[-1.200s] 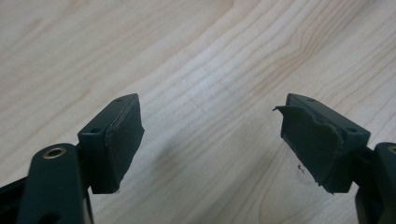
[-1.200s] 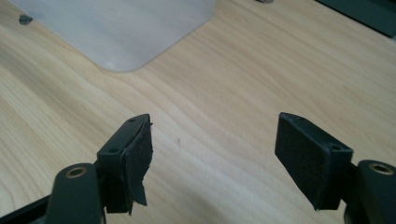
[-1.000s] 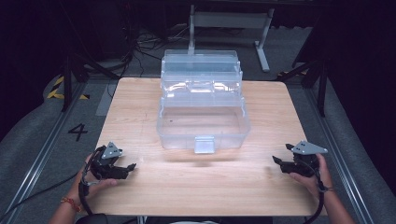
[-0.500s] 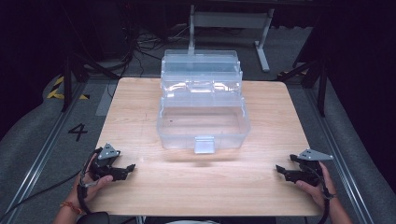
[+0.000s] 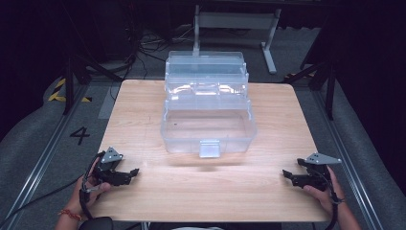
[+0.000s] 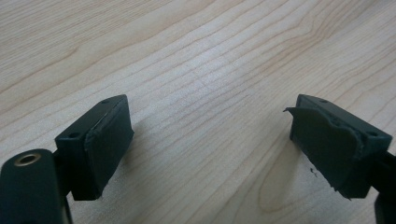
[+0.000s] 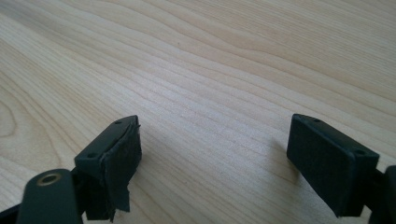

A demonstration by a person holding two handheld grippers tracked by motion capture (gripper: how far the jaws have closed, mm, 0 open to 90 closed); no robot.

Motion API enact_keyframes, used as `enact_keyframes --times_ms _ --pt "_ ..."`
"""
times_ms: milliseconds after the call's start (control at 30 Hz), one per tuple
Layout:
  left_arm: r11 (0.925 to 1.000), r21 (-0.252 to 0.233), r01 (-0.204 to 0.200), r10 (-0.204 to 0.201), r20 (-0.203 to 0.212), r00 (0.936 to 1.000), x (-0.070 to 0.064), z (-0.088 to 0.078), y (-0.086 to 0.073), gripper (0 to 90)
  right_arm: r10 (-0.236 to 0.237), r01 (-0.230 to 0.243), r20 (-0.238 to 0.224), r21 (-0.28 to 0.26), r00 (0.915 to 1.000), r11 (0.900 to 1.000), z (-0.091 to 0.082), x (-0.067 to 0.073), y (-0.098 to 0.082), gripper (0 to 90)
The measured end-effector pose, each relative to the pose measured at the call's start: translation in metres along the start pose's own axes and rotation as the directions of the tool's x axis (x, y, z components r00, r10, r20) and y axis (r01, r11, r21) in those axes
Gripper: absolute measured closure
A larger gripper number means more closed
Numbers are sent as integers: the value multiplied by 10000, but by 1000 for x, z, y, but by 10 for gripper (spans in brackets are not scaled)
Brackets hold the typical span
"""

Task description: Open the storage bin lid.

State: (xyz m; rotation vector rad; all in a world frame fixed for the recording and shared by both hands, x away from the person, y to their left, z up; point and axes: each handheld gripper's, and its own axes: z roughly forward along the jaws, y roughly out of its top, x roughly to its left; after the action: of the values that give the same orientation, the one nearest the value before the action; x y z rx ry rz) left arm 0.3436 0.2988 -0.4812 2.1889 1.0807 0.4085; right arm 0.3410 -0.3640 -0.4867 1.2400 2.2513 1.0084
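Both your left gripper (image 5: 128, 173) and right gripper (image 5: 290, 175) have just spread wide with nothing between them, the right now lower toward the table (image 5: 201, 191), leaving the clear plastic toolbox (image 5: 207, 125) open mid-table, well apart.

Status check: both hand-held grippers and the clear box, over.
Left hand-held gripper open, jaws just widening, nothing between them. Right hand-held gripper the same. Clear box mid-table, lid up, untouched. Nothing in the way.
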Motion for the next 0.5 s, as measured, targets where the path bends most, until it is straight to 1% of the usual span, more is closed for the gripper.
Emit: enact_keyframes --times_ms 167,267,300,367,433,500 --pt "10000 17 -67 67 9 10000 0 1 1 112 -33 33 -2 14 10000 10000 0 0 0 178" --pt "10000 -60 -66 66 -32 10000 0 1 0 112 -41 41 1 23 10000 10000 0 0 0 177" --pt "10000 -8 -25 25 63 10000 0 1 0 112 -45 45 -8 24 10000 10000 0 0 0 176" --pt "10000 -39 -69 69 -74 9999 0 1 0 111 -68 68 -2 28 10000 10000 0 0 0 174" --pt "10000 20 -59 59 -53 10000 0 1 1 110 -29 29 -3 28 10000 10000 0 0 0 172" --pt "10000 -37 -70 70 -104 9999 0 1 0 110 -36 35 7 35 10000 10000 0 0 0 167"
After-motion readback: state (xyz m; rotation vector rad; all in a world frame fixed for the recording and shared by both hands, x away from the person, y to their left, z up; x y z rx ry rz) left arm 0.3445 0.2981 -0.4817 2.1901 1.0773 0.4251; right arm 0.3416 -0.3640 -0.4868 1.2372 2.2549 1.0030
